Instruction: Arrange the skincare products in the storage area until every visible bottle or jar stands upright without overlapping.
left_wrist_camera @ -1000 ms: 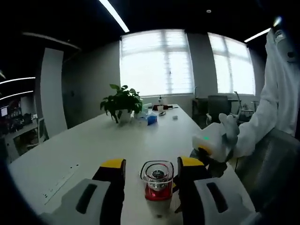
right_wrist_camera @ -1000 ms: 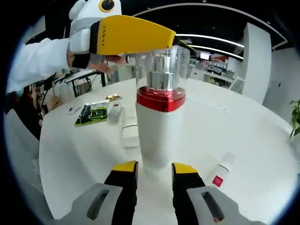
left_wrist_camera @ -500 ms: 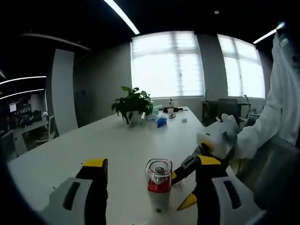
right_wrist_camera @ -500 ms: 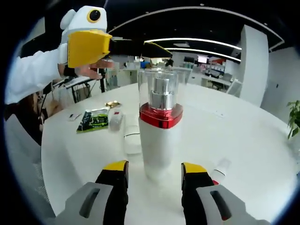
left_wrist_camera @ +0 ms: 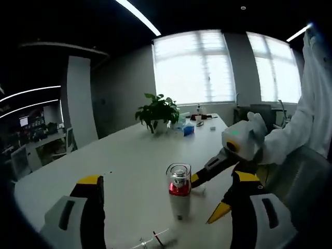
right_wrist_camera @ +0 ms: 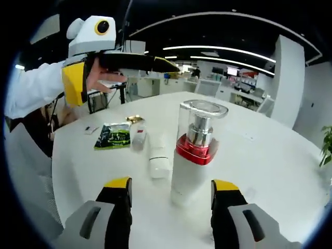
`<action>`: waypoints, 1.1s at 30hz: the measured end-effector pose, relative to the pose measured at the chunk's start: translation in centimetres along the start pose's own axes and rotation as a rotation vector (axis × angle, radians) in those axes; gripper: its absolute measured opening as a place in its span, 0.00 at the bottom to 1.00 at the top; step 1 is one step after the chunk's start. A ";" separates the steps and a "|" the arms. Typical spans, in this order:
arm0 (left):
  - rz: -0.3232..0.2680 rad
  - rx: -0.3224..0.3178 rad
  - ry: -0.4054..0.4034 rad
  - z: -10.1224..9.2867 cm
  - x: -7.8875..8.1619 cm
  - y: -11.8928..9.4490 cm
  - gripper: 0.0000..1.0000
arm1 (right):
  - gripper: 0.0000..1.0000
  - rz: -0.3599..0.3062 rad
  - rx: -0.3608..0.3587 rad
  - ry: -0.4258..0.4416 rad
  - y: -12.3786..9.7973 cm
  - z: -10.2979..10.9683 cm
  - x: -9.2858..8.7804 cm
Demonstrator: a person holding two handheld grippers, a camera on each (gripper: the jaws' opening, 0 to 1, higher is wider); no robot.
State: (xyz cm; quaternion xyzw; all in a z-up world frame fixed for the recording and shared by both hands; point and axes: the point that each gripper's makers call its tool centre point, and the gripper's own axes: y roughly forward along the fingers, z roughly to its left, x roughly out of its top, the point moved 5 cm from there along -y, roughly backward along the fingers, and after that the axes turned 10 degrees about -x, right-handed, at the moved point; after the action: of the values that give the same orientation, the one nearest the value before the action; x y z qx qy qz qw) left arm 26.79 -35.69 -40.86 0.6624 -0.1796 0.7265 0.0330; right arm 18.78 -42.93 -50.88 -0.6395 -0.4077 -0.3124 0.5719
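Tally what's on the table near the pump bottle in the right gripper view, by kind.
Pump bottle, upright, red collar: 1
White tube lying flat: 1
Green sachet: 1
Small white pack: 1
Small gold item: 1
Total: 5
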 end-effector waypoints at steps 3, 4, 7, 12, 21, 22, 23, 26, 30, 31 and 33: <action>0.034 0.036 -0.021 0.1 -0.7 -0.6 0.99 | 0.66 0.003 0.008 -0.011 -0.6 0.4 0.1; 0.057 0.055 -0.032 0.2 -1.1 -0.9 0.99 | 0.68 0.003 0.012 -0.015 -0.7 0.5 0.2; 0.075 0.066 -0.038 -0.1 -1.5 -1.5 0.99 | 0.74 0.012 0.027 -0.018 -1.2 1.0 0.1; 0.109 0.094 -0.049 -1.0 -1.6 -2.8 0.99 | 0.82 0.020 0.029 -0.028 -2.0 1.1 0.4; 0.142 0.180 -0.137 -1.1 -2.5 -5.6 0.99 | 0.99 0.049 0.051 -0.060 -3.3 1.4 1.0; 0.152 0.195 -0.149 -1.0 -2.7 -6.0 0.99 | 0.99 0.046 0.050 -0.058 -3.4 1.3 1.1; 0.159 0.214 -0.172 -1.1 -2.9 -6.5 0.99 | 0.99 0.042 0.050 -0.056 -3.7 1.4 1.3; 0.157 0.231 -0.229 -1.4 -3.2 -7.5 0.99 | 0.99 0.036 0.048 -0.051 -4.5 1.7 1.7; 0.214 0.308 -0.190 -1.7 -3.9 -9.2 0.99 | 0.99 0.041 0.066 -0.013 -5.3 1.8 2.0; 0.226 0.315 -0.197 -1.9 -4.1 -9.5 0.99 | 0.99 0.041 0.067 -0.015 -5.5 1.9 2.0; 0.225 0.314 -0.231 -2.3 -4.4 -10.0 0.99 | 0.99 0.046 0.065 -0.023 -6.0 2.1 2.0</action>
State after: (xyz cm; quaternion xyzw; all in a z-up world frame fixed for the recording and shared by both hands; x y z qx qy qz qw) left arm 27.99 -24.87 -43.11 0.7141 -0.1399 0.6638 -0.1727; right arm 14.37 -40.45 -46.59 -0.6333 -0.4095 -0.2784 0.5948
